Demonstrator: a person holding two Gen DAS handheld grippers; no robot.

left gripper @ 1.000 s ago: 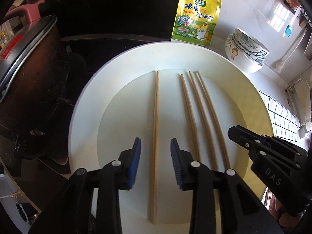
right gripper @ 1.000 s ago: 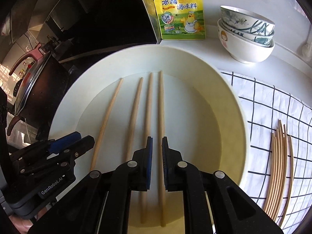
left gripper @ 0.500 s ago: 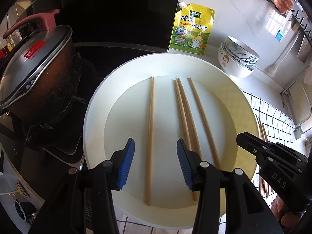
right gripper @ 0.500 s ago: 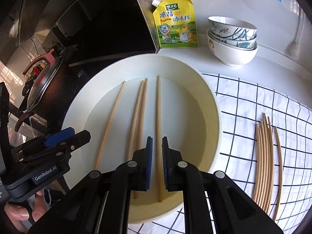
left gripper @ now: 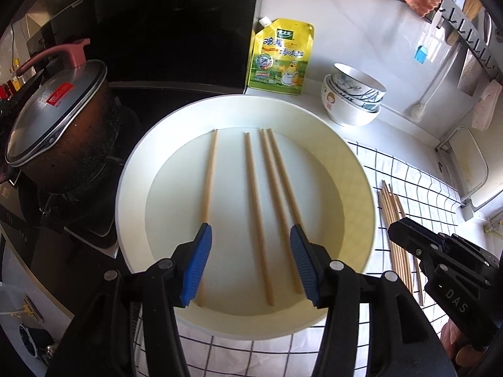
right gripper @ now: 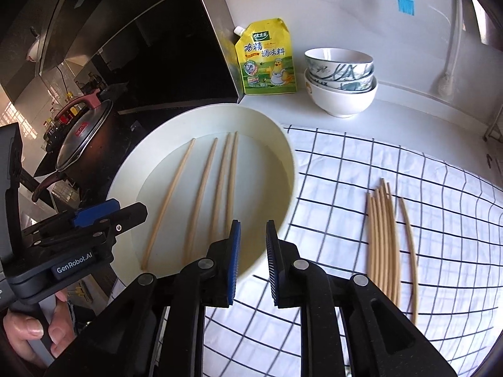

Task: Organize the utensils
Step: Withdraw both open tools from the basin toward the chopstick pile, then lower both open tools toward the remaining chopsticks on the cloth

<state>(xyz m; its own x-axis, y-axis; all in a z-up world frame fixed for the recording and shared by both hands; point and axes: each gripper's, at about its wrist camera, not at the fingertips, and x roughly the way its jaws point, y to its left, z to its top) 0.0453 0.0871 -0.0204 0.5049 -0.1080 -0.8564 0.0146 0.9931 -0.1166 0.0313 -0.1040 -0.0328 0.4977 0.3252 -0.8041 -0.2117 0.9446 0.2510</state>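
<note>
Several wooden chopsticks [left gripper: 256, 207] lie side by side in a wide white basin [left gripper: 355, 169]; they also show in the right wrist view [right gripper: 201, 194], inside the basin [right gripper: 284, 144]. A second bunch of chopsticks [right gripper: 385, 235] lies on the checked cloth [right gripper: 345, 169] to the right, and shows in the left wrist view [left gripper: 394, 229]. My left gripper [left gripper: 250, 264] is open and empty above the basin's near side. My right gripper [right gripper: 253, 260] is open a little and empty over the basin's near right rim.
A lidded dark pot [left gripper: 59, 125] stands on the stove left of the basin. A yellow seasoning pouch [left gripper: 279, 58] leans on the back wall. Stacked bowls [left gripper: 352, 99] stand at the back right. A blue brush [right gripper: 406, 2] hangs on the wall.
Both grippers have pulled back and up from the basin. The left jaws have opened wider. The right jaws have opened slightly and shifted right toward the cloth.
</note>
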